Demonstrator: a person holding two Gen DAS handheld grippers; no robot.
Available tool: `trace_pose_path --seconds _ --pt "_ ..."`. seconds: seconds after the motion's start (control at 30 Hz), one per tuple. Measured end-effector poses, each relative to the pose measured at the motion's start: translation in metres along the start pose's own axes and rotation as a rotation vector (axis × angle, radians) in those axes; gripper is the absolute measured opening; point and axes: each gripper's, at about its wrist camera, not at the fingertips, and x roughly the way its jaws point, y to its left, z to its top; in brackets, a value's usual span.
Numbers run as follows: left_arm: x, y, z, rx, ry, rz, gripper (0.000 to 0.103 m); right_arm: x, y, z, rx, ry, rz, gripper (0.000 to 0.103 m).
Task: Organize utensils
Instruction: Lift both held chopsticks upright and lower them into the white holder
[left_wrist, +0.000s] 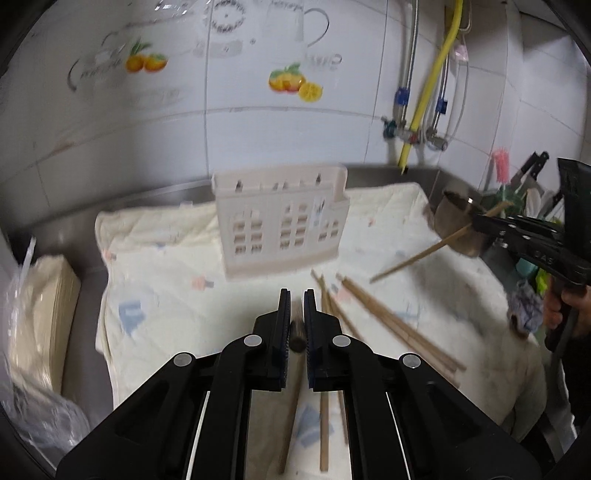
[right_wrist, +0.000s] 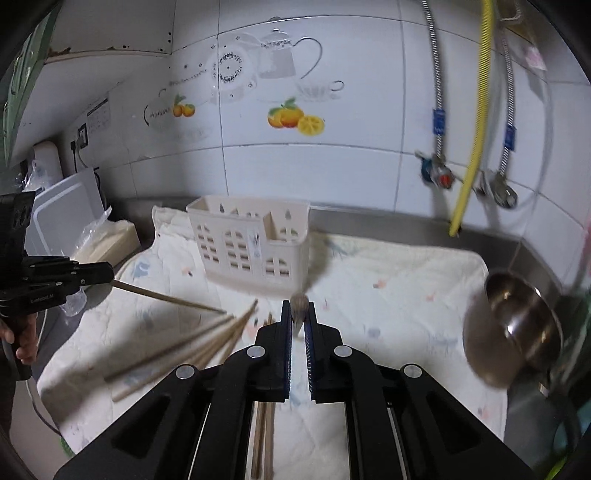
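A cream plastic utensil holder (left_wrist: 280, 225) (right_wrist: 251, 243) stands upright at the back of a pale printed cloth (left_wrist: 166, 295) (right_wrist: 388, 295). Several wooden chopsticks (left_wrist: 388, 321) (right_wrist: 184, 350) lie loose on the cloth in front of it. My left gripper (left_wrist: 297, 295) (right_wrist: 109, 275) is shut on one chopstick (right_wrist: 166, 297), raised above the cloth. My right gripper (right_wrist: 299, 306) (left_wrist: 476, 221) is shut on another chopstick (left_wrist: 417, 254), also lifted clear. In each gripper's own view the held stick shows end-on between the jaws.
A steel ladle (right_wrist: 513, 325) (left_wrist: 458, 221) rests at the cloth's right edge. Knives and a pink brush (left_wrist: 502, 166) stand at the far right. A bagged stack (left_wrist: 40, 314) and a white board (right_wrist: 66, 210) sit left. Hoses (right_wrist: 476, 129) hang on the tiled wall.
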Motion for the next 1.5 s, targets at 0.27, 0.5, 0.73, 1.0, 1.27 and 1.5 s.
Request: trace_pose_path --seconds 0.27,0.5,0.73,1.0,1.27,1.5 --pt "-0.001 -0.017 0.065 0.079 -0.032 0.004 0.006 0.001 -0.009 0.066 -0.011 -0.012 0.057 0.007" --pt "-0.013 -0.021 0.116 0.112 -0.088 0.016 0.006 0.002 -0.007 0.115 -0.040 -0.046 0.073 0.007" --pt "-0.035 -0.012 0.181 0.104 -0.214 0.047 0.006 0.005 -0.004 0.153 -0.049 -0.097 0.070 0.007" --pt "-0.020 0.010 0.217 0.043 -0.314 0.117 0.006 0.045 -0.001 0.159 -0.054 -0.045 0.048 0.007" --pt "0.040 0.046 0.194 -0.058 -0.219 0.128 0.006 0.082 0.002 0.140 -0.058 0.025 0.051 0.007" --pt "0.070 0.061 0.167 -0.073 -0.134 0.124 0.006 0.099 -0.002 0.129 -0.036 0.059 0.050 0.007"
